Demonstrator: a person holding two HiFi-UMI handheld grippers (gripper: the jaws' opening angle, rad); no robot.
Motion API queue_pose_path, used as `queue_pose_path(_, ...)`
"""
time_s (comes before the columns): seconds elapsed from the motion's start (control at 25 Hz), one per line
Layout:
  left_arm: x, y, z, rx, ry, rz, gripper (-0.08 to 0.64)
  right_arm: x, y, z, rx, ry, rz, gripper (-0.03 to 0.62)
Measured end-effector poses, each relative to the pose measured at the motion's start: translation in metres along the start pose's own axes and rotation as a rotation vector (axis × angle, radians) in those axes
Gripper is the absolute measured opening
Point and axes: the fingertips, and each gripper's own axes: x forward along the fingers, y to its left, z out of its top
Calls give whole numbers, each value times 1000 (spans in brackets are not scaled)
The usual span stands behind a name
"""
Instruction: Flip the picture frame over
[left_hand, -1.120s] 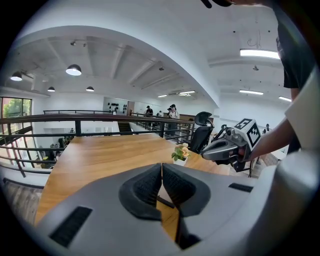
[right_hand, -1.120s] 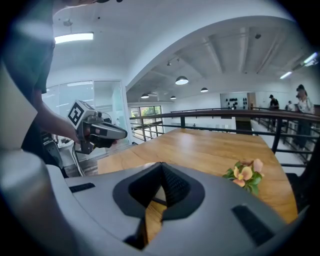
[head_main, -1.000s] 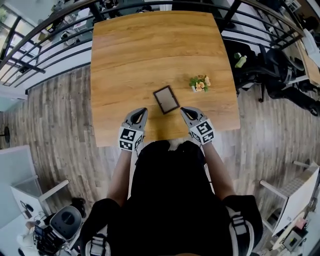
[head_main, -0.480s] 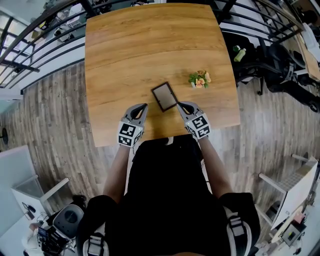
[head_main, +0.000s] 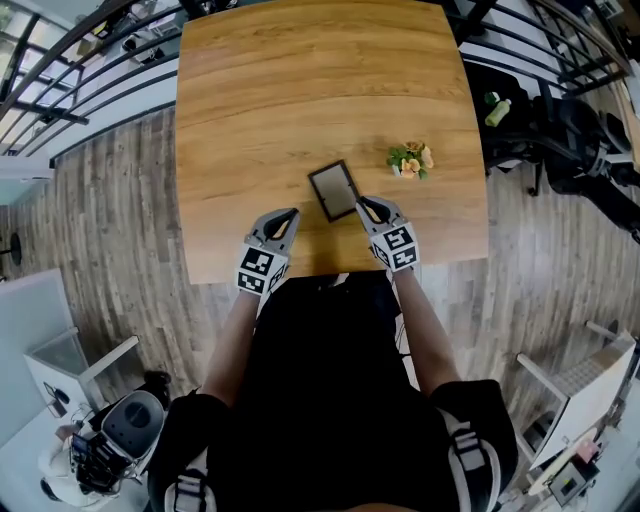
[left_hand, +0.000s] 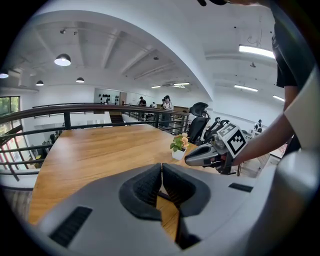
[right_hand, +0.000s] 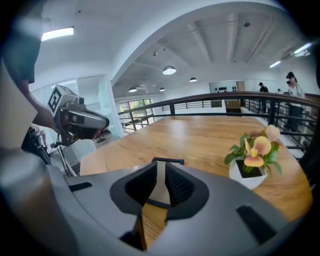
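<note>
A thin, dark-rimmed rectangular picture frame (head_main: 333, 190) lies flat on the smooth wood-grain desk (head_main: 300, 80), near its front edge. The left tool (head_main: 285, 217) is nearby, its ribbed pads clenched on nothing. The right tool (head_main: 366, 207) is opening at the frame's near corner, not pressing it.

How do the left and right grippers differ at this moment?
The left gripper is shut and empty; the right gripper is opening, pads on nothing. The left gripper sits clear of the picture frame; the right gripper's tips are at its near corner. Both point across the table.
</note>
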Motion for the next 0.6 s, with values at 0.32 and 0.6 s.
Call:
queue_pose_path(0.32, 9, -1, -7, -4, 16, -17, 23, 6, -2, -10, 15, 15, 8, 136)
queue_pose_path(0.6, 13, -9, -12, -1, 30, -41, 23, 13, -8, -24, 40, 48, -11, 140)
